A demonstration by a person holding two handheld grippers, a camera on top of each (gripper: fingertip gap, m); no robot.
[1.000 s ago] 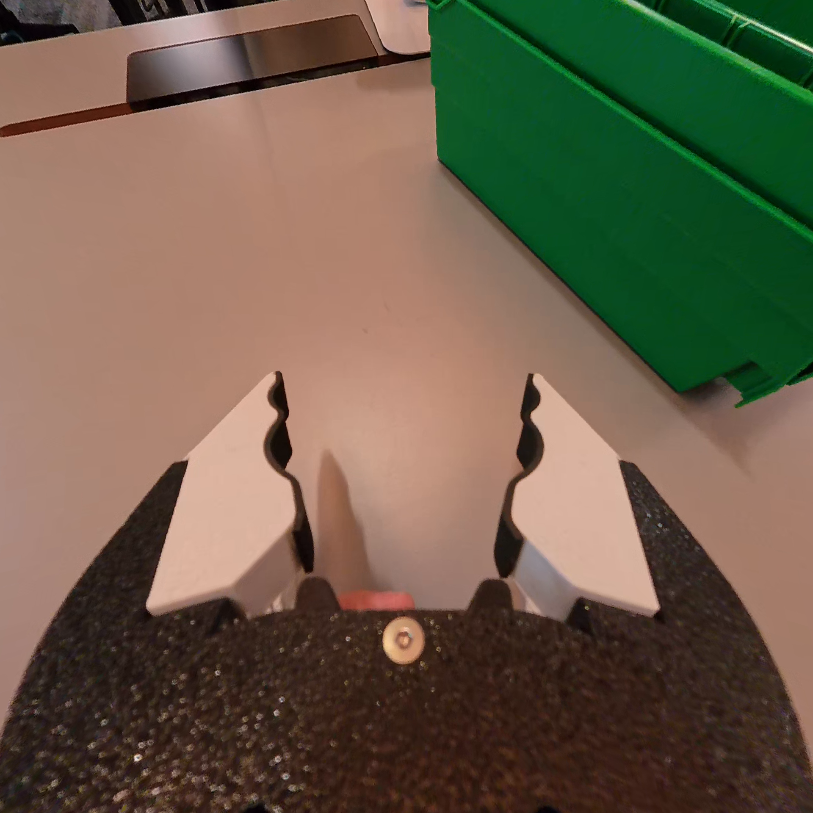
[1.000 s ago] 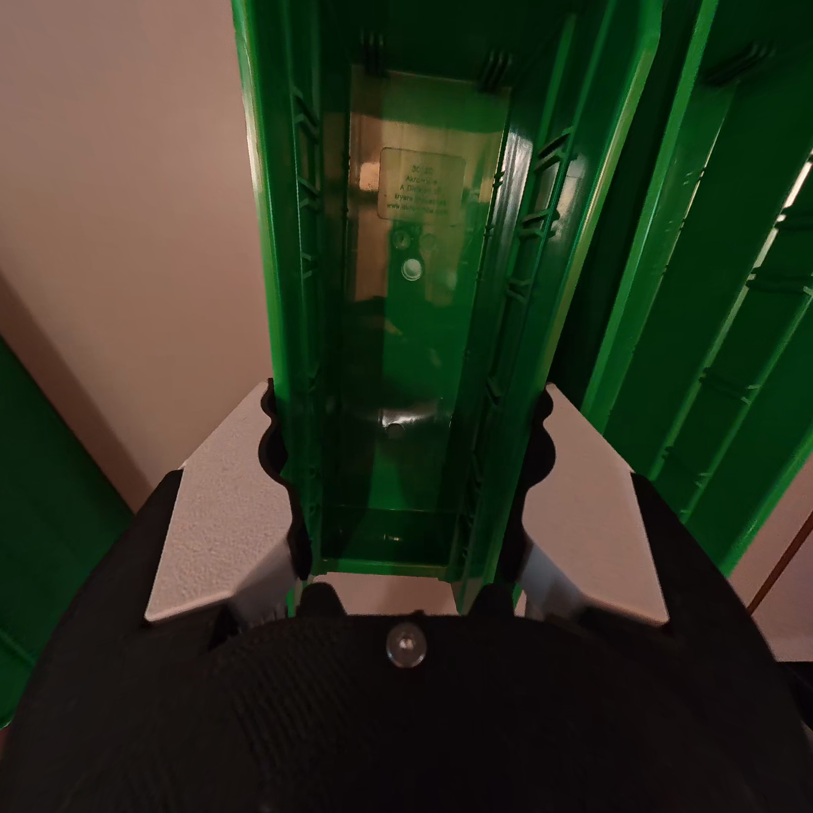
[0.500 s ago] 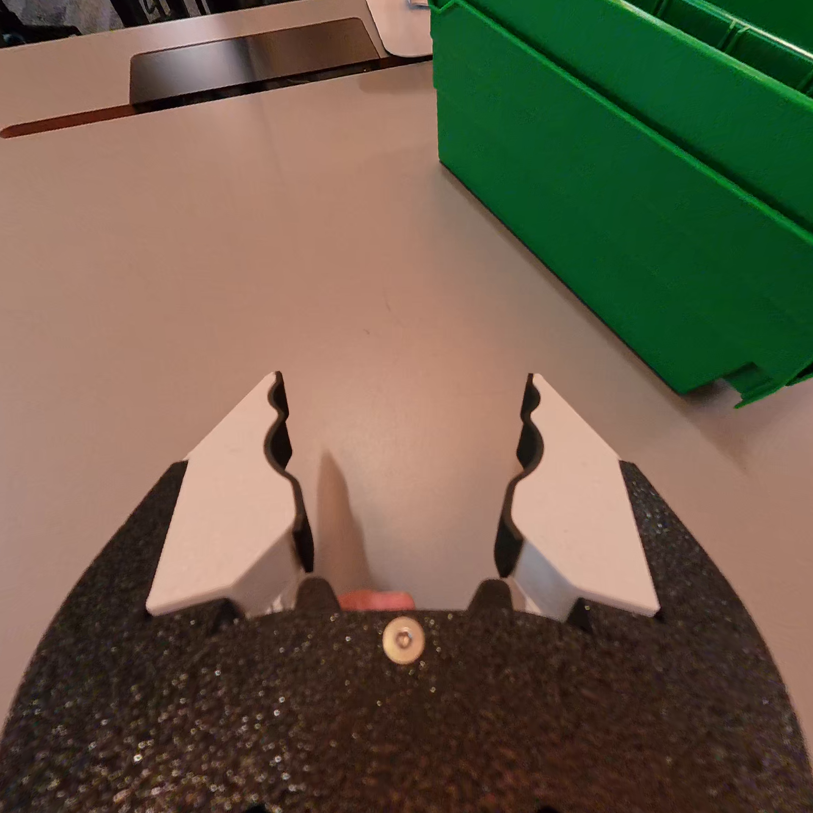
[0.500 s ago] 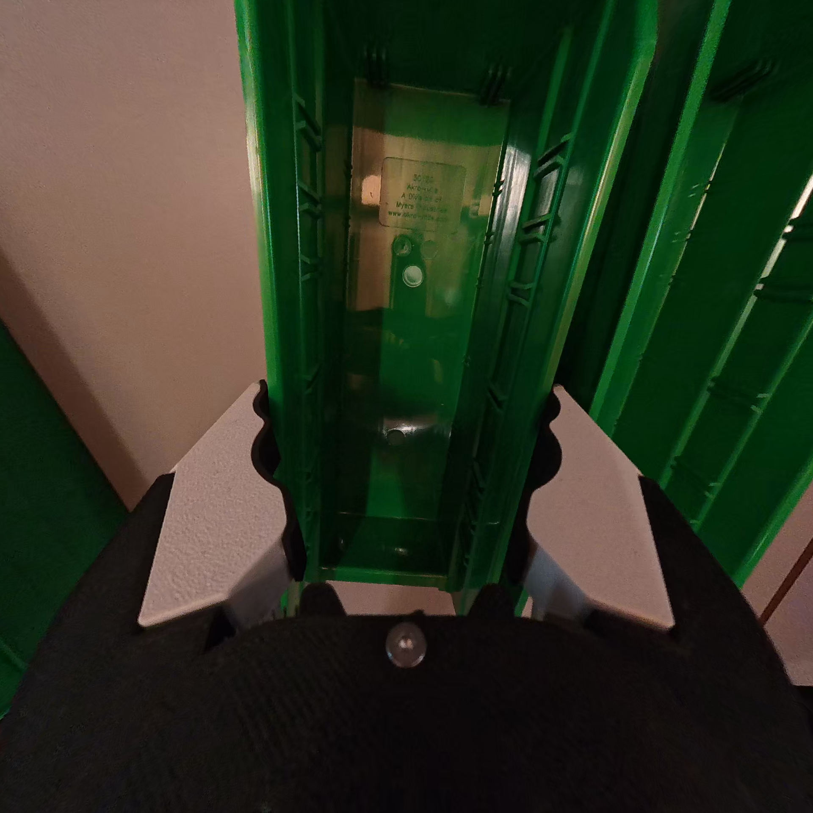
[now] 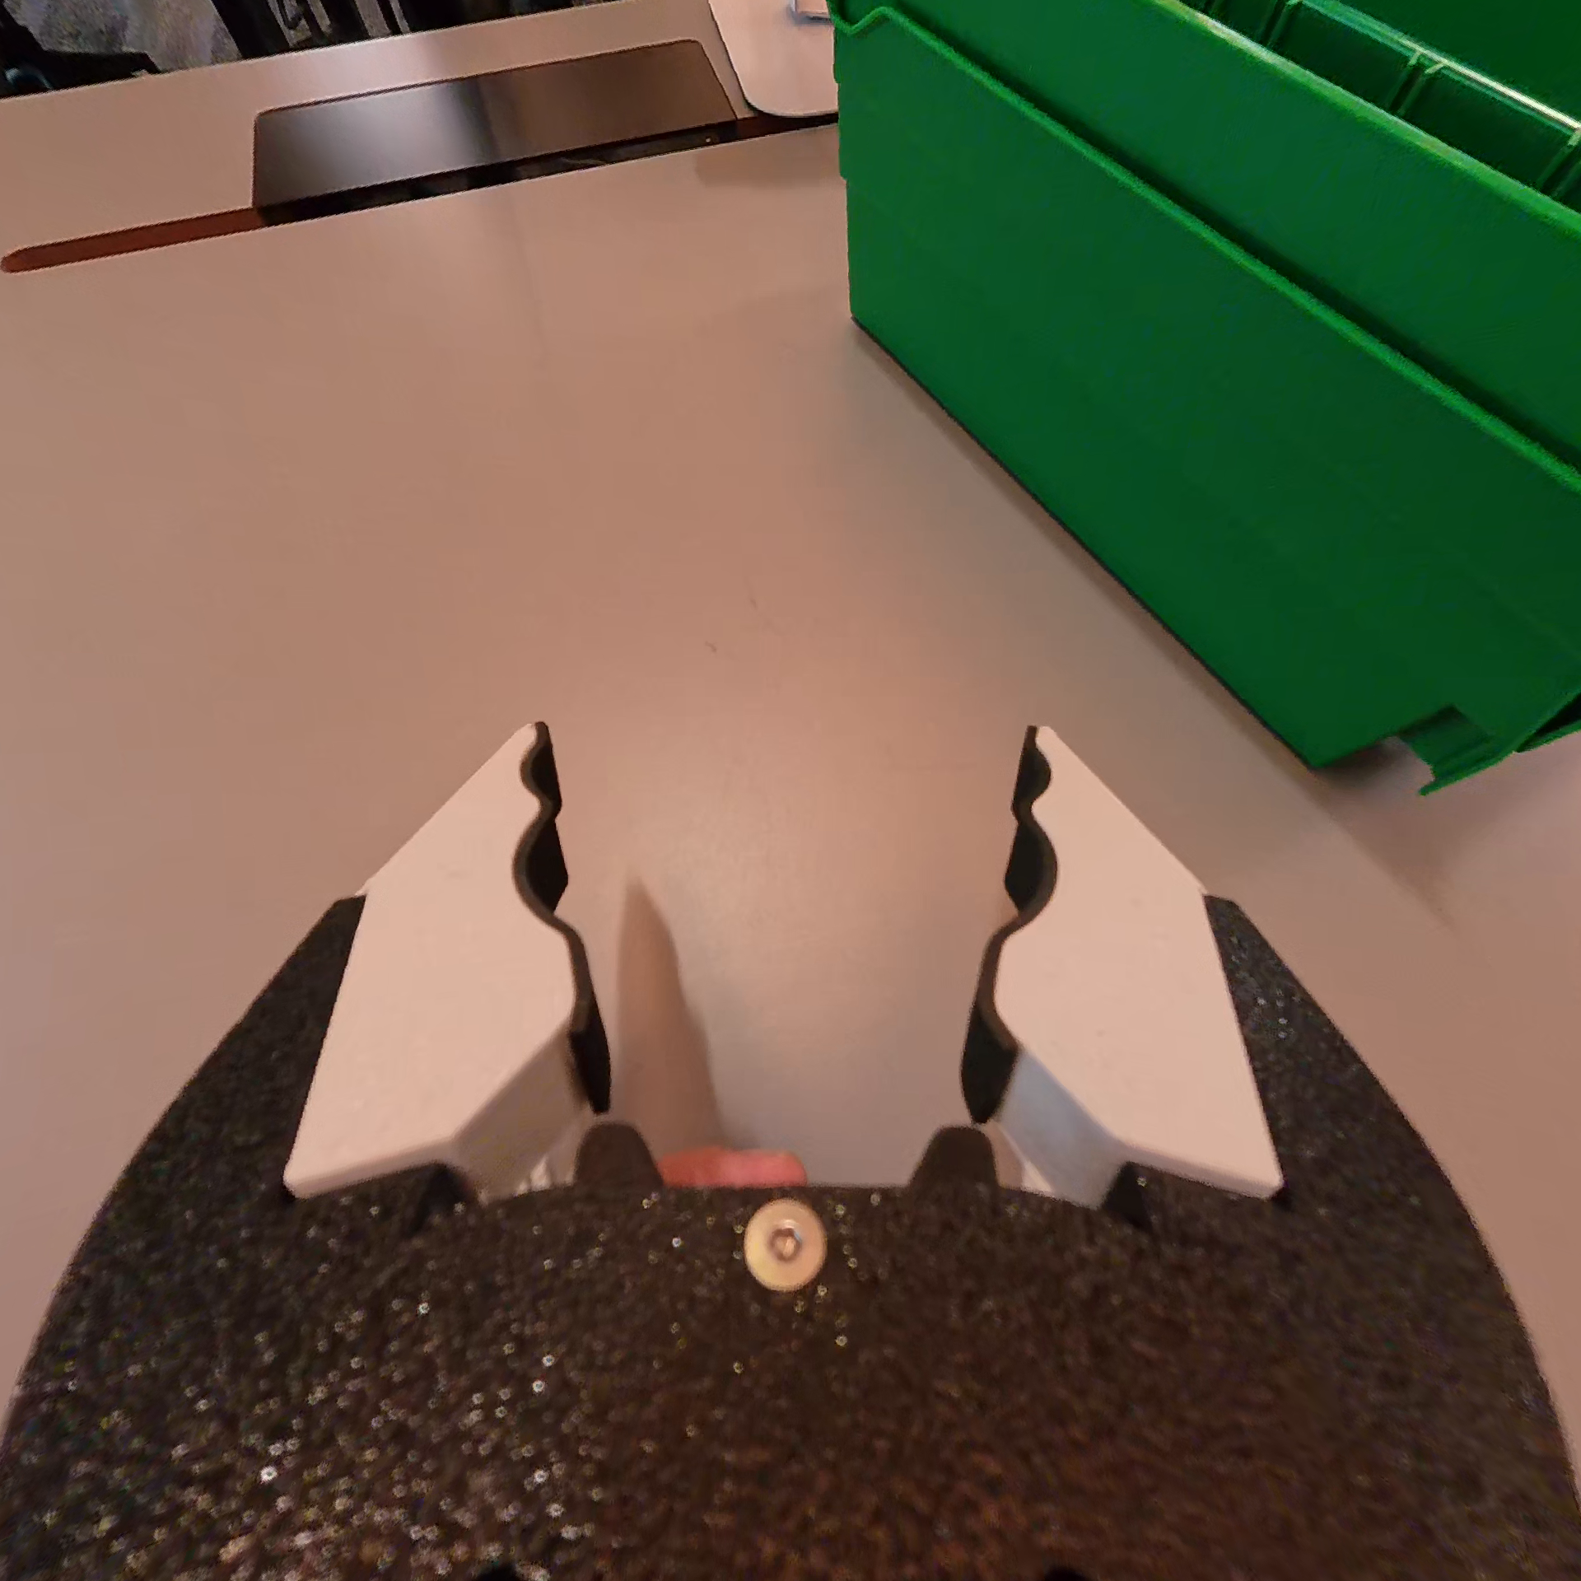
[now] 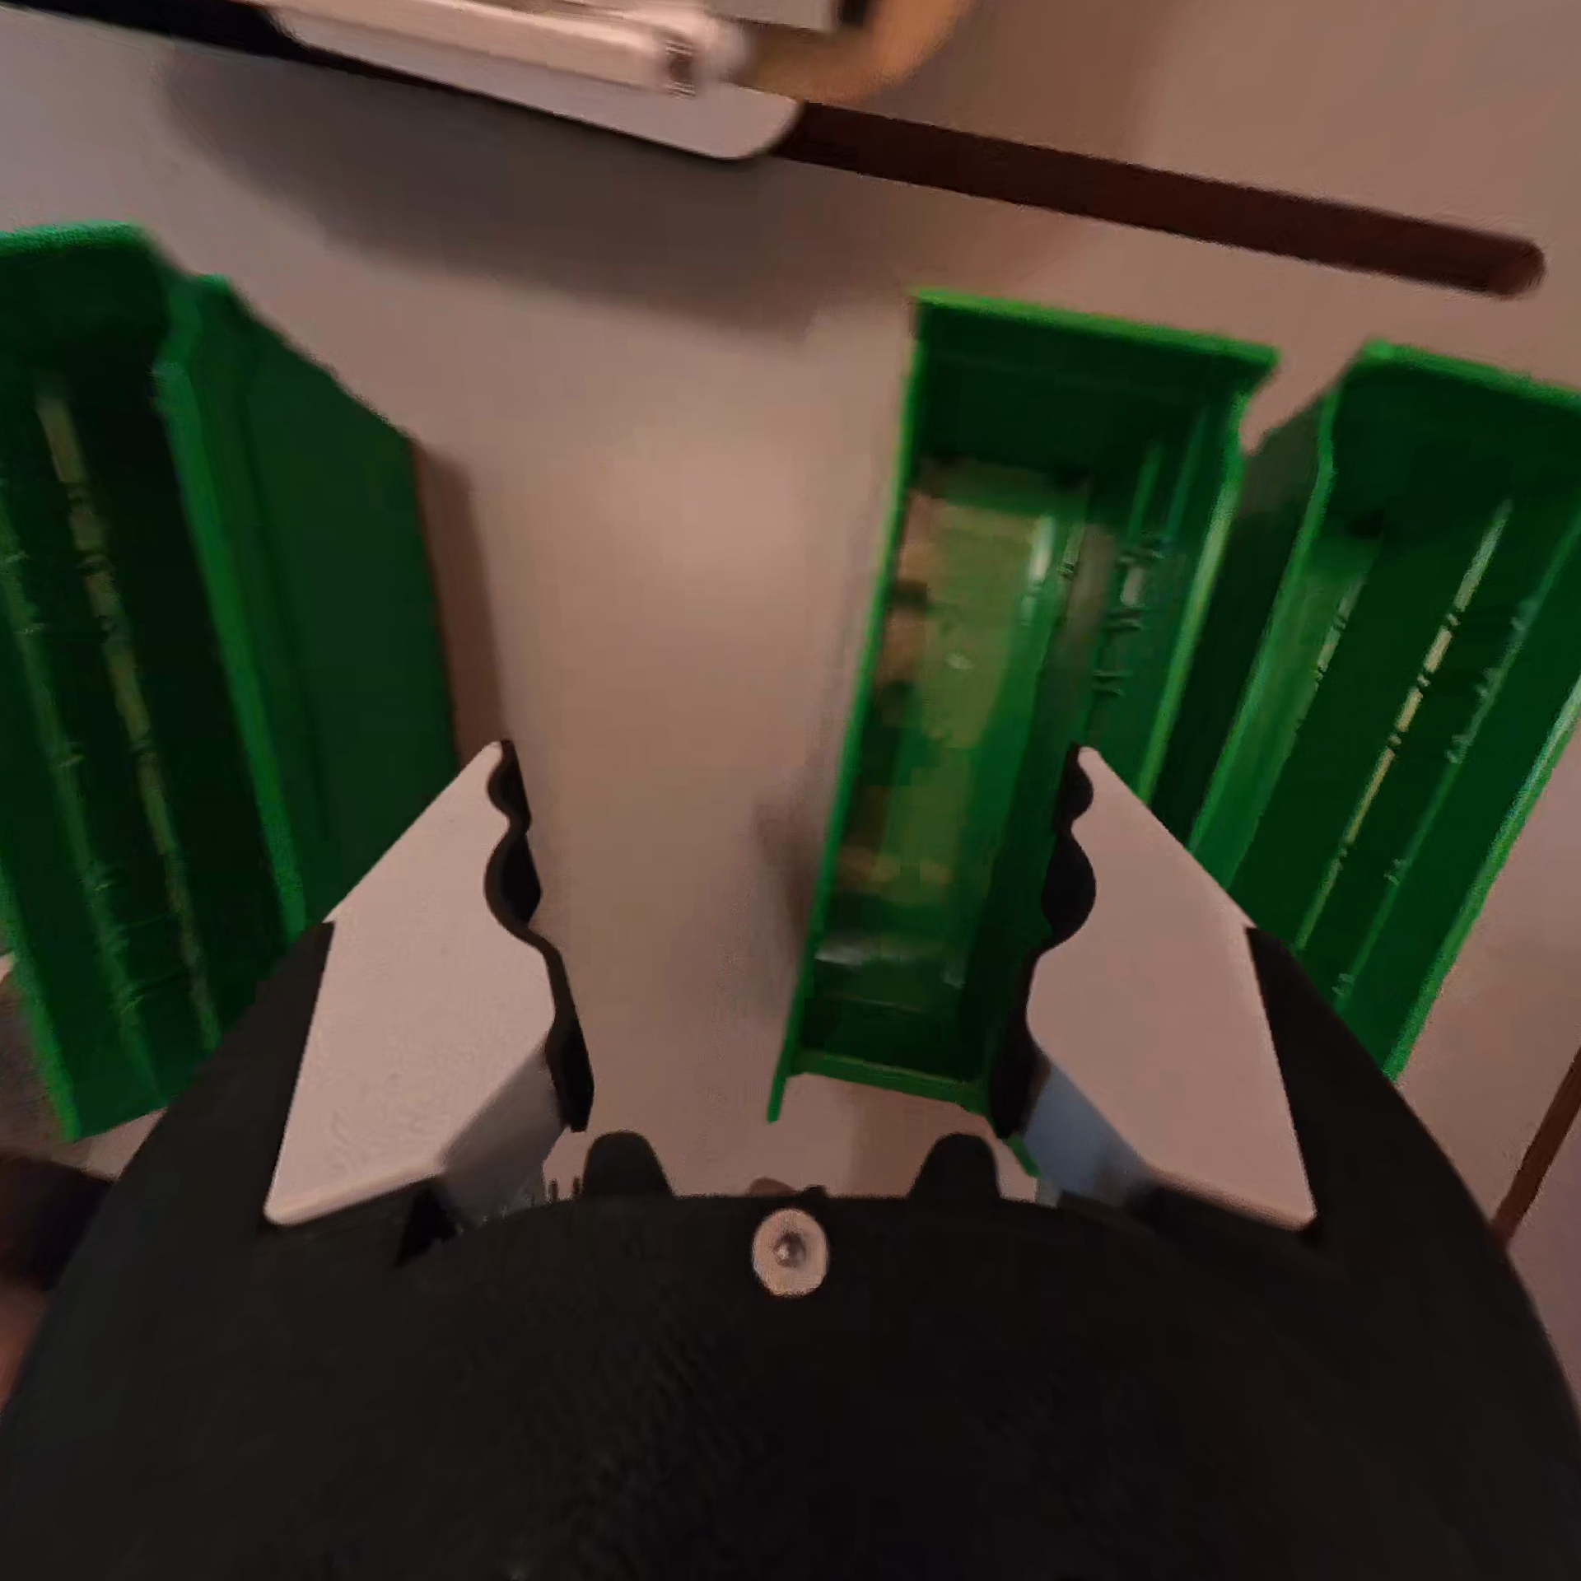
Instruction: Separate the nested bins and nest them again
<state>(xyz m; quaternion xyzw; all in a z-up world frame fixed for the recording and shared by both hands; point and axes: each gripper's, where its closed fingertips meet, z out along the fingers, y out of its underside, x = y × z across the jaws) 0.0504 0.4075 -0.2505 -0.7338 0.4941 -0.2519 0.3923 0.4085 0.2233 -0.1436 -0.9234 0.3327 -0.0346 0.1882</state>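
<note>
Left wrist view: your left gripper [image 5: 783, 753] hangs over bare table [image 5: 428, 513] with its jaws spread wide and nothing between them. The green bin [image 5: 1198, 385] sits at about 2 o'clock, well apart from the tips, and a second rim showing inside it suggests another bin is nested there. A dark slot [image 5: 479, 145] in the table lies at 11 o'clock, out of the way.

Right wrist view: your right gripper [image 6: 787, 753] looks down from above, jaws open and empty. Three green bins stand apart on the table: the left bin [image 6: 171, 642] at 10 o'clock, the middle bin [image 6: 1009, 684] at 1 o'clock partly behind your right jaw, and the right bin [image 6: 1412, 684] at 2 o'clock just beside it. The picture is blurred, so fine detail is lost.

Separation looks done here; re-nesting seems next. Centre the jaws across one bin's narrow width, grip both long walls squarely, and lift straight before lowering it level into another. Mind the close neighbour at 2 o'clock; a tilted bin may snag its rim. A pale object [image 6: 556, 51] at 12 o'clock is clear of your path.
</note>
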